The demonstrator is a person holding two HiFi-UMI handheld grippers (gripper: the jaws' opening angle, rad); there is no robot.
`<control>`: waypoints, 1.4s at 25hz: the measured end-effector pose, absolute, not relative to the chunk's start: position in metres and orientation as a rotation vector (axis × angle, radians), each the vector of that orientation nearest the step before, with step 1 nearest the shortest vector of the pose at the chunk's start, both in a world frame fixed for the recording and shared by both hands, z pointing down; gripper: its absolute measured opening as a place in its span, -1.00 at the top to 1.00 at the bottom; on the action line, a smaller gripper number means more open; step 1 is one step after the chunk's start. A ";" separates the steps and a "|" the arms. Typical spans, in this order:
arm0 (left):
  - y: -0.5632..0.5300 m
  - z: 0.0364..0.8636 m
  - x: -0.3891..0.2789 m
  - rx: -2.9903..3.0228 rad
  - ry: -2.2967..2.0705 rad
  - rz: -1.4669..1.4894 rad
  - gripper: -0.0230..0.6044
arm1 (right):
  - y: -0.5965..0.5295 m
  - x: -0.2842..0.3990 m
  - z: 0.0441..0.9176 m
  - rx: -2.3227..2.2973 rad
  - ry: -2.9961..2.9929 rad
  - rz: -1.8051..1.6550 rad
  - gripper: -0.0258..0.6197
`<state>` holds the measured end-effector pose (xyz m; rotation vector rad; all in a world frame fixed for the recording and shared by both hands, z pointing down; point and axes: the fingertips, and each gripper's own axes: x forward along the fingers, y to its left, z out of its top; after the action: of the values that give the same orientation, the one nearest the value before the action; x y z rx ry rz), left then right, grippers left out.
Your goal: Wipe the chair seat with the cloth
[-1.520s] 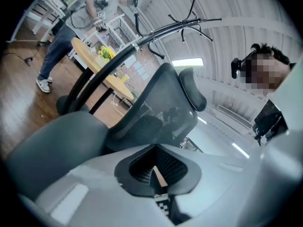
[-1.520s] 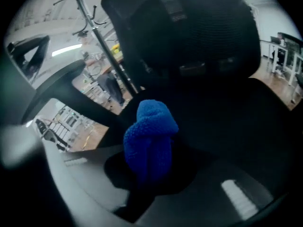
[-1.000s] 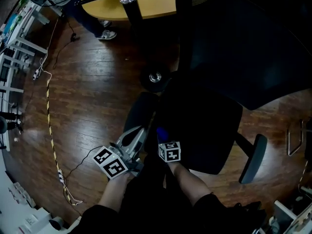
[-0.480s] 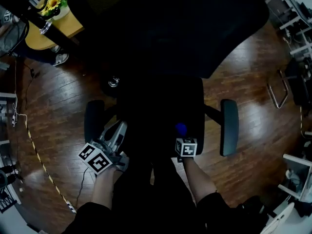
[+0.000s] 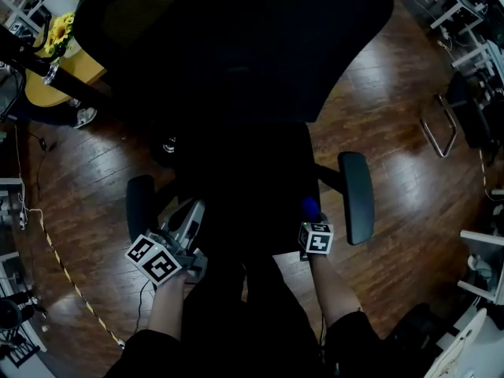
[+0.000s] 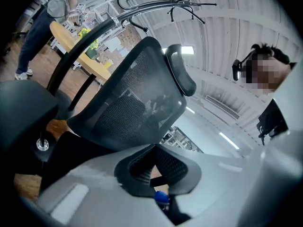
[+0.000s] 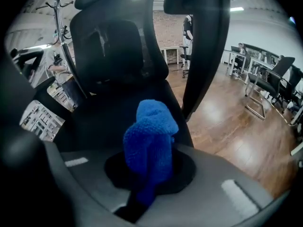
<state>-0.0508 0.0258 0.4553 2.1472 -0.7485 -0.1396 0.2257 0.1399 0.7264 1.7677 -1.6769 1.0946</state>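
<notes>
Bright blue cloth (image 7: 150, 145), nubbly weave, popping against the black chair seat (image 5: 252, 179). Floor (image 5: 394, 156) is dark brown planks, glossy streaks. Left hand-held gripper (image 5: 186, 215) is grey, with black-and-white square markers on its cube. And a yellow sunflower (image 5: 57, 28).

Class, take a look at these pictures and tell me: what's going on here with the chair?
A person stands over a black office chair, with a claw in each hand. The right claw is shut on a bunched blue cloth and is over the front right part of the chair seat. The left claw is shut and empty, off the seat's left side near the armrest.
</notes>
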 end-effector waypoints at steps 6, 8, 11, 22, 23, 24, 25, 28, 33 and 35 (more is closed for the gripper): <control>0.025 0.456 -0.089 2.130 -0.836 -0.180 0.96 | 0.129 0.180 0.723 1.691 -1.768 1.124 0.81; 0.026 0.458 -0.105 2.110 -0.879 -0.193 0.96 | 0.120 0.120 0.722 1.561 -1.872 1.132 0.81; 0.033 0.452 -0.124 2.091 -0.925 -0.227 0.96 | 0.116 0.015 0.720 1.311 -2.037 1.178 0.81; 0.061 0.436 -0.186 2.008 -1.134 -0.270 0.96 | 0.163 -0.189 0.720 0.708 -2.261 1.128 0.81; 0.065 0.437 -0.189 2.006 -1.139 -0.270 0.96 | 0.167 -0.190 0.720 0.693 -2.274 1.108 0.81; 0.068 0.438 -0.191 2.007 -1.139 -0.269 0.96 | 0.171 -0.188 0.721 0.676 -2.285 1.089 0.81; 0.069 0.440 -0.190 2.011 -1.134 -0.265 0.96 | 0.173 -0.185 0.721 0.665 -2.292 1.071 0.81; 0.062 0.445 -0.182 2.023 -1.097 -0.242 0.96 | 0.169 -0.160 0.727 0.728 -2.271 1.068 0.81; 0.044 0.456 -0.140 2.088 -0.953 -0.167 0.96 | 0.165 -0.055 0.743 1.028 -2.112 1.135 0.81; 0.039 0.466 -0.116 2.122 -0.871 -0.112 0.96 | 0.165 -0.001 0.746 1.179 -2.027 1.166 0.81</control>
<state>-0.1163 0.0388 0.4664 2.1224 -0.8713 -0.1118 -0.0007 0.1649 0.7460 1.1792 -2.0272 1.1661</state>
